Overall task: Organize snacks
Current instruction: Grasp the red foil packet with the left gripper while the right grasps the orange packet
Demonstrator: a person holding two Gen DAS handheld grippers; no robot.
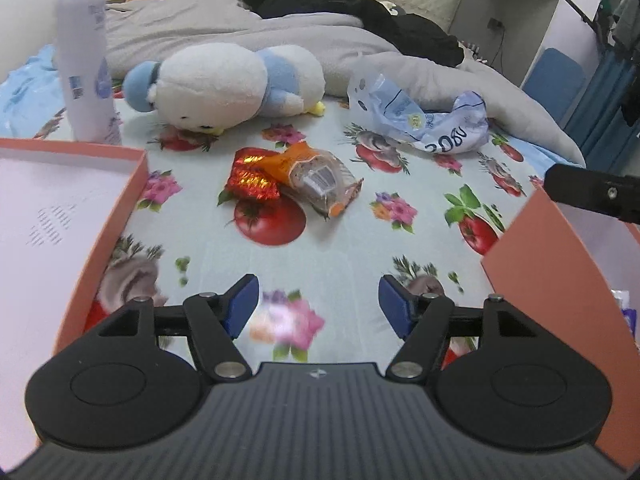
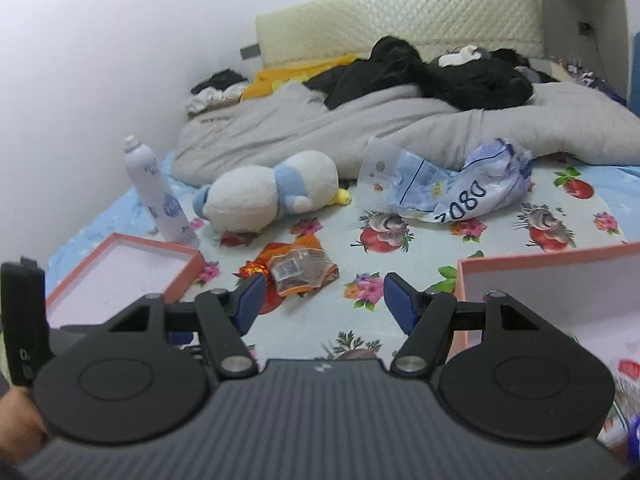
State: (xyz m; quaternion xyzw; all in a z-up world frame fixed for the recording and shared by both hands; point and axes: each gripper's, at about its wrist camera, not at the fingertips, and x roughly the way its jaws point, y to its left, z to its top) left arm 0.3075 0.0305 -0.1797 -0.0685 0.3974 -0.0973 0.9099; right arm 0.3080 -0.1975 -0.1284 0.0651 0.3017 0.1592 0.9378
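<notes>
Two snack packets lie together on the flowered bed sheet: a clear-and-orange packet (image 1: 320, 180) (image 2: 302, 270) and a shiny red-orange foil packet (image 1: 252, 176) (image 2: 254, 269) at its left. My left gripper (image 1: 318, 304) is open and empty, low over the sheet, short of the packets. My right gripper (image 2: 324, 300) is open and empty, higher up, behind the packets. An orange box (image 1: 108, 236) (image 2: 120, 268) with a white inside lies at the left. A second orange box (image 1: 560, 280) (image 2: 560, 284) at the right holds some snacks at its near edge.
A white plush toy (image 1: 224, 84) (image 2: 272, 192), a tall white spray bottle (image 1: 86, 60) (image 2: 154, 196) and a crumpled blue-white plastic bag (image 1: 416, 116) (image 2: 444, 188) lie beyond the packets. A grey duvet (image 1: 280, 36) and dark clothes fill the back of the bed.
</notes>
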